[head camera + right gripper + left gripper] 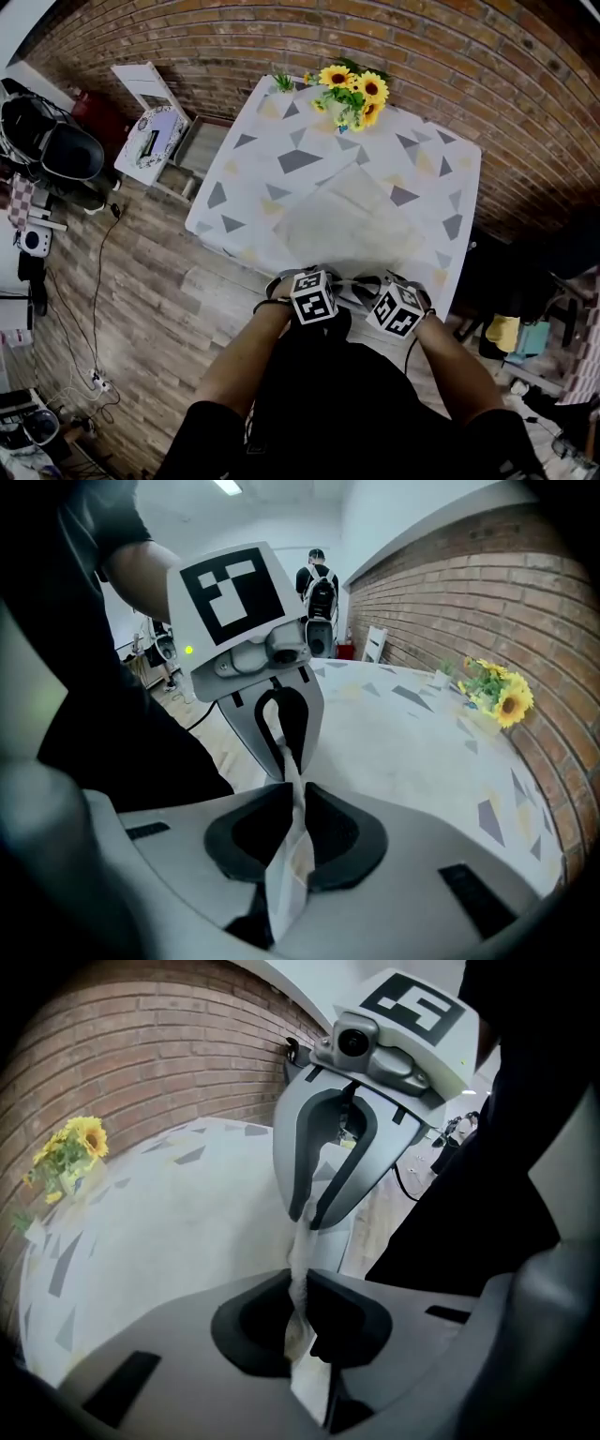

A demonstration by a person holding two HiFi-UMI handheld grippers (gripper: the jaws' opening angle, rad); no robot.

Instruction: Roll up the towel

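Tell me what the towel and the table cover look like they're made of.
The towel looks like thin soft cloth, pale and matte; it bunches into limp folds where it is pinched. The weave is too fine to tell. The table cover is probably fabric or a vinyl sheet, white with printed grey and yellow triangles; it hangs down past the edge.

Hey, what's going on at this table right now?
A person stands at the near edge of the table with a gripper in each hand. The left gripper and right gripper are each shut on the near edge of the towel. The rest of it lies flat, not yet rolled. Sunflowers stand at the far edge.
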